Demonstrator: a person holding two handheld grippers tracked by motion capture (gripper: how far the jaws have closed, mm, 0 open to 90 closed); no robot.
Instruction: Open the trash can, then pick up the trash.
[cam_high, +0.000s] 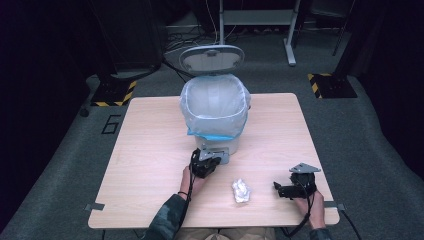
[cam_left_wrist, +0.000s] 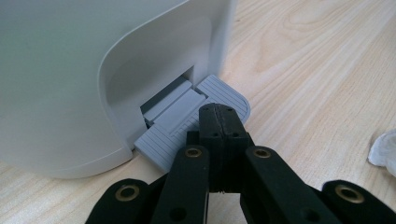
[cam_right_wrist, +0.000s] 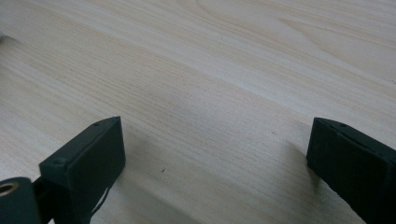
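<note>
My left gripper (cam_left_wrist: 217, 122) has its two jaws pressed together with nothing between them, and the tips rest on the grey pedal (cam_left_wrist: 187, 123) at the foot of the white bin (cam_high: 215, 107). In the high view this gripper (cam_high: 204, 166) is at the near side of the bin, touching the pedal (cam_high: 218, 152). The bin stands at the far middle of the wooden table (cam_high: 150, 150), its lid (cam_high: 211, 58) is raised, and a clear bag with a blue edge lines it.

My right gripper (cam_high: 280, 190) is near the right near corner of the table, low over the wood, and its jaws stand wide apart, empty. A crumpled white paper (cam_high: 241, 190) lies on the table between my two grippers, just left of the right one and to the near right of the left one. In the left gripper view I see its edge (cam_left_wrist: 384, 149) at the right border
</note>
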